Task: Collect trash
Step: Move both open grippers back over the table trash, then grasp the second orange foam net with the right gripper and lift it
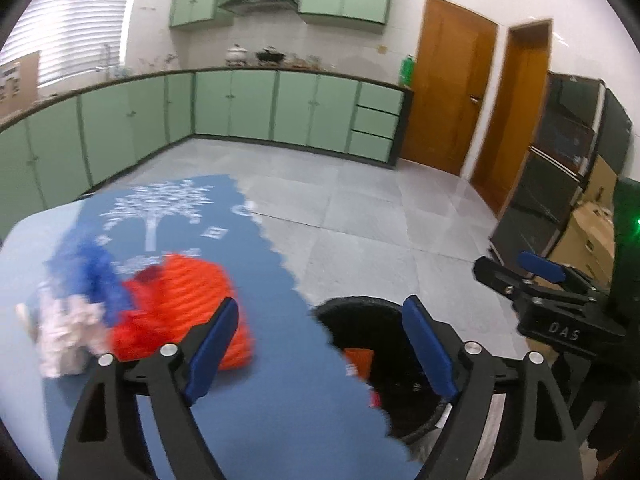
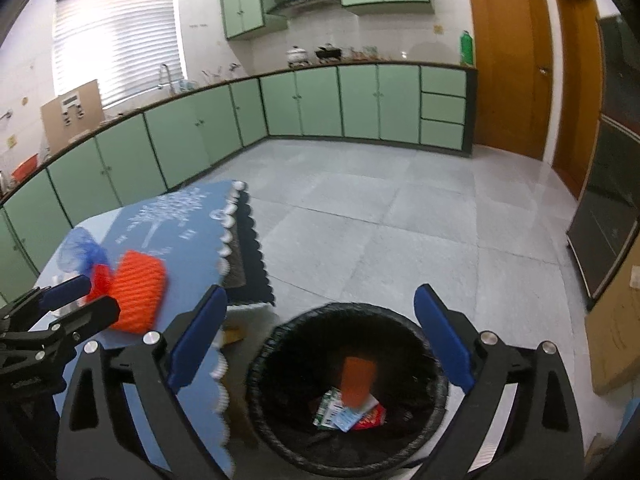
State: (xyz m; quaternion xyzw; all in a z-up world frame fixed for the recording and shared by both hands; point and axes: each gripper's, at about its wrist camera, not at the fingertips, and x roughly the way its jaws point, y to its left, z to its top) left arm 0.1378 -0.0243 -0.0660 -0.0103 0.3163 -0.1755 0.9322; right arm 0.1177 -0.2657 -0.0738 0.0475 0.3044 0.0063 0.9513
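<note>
Blue-clothed worktop carries a soft, light, ribbed orange foam sleeve. Both claws gape empty; left claw should pinch its near edge.

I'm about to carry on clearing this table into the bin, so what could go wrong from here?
1. The bin stands on the floor just past the tablecloth edge, so trash let go too early may land on the cloth or the floor.
2. The orange bag, blue wrapper and white paper lie bunched together; grabbing one may drag another off.
3. The left hand-held gripper and right hand-held gripper are both open and close together, and could collide.
</note>
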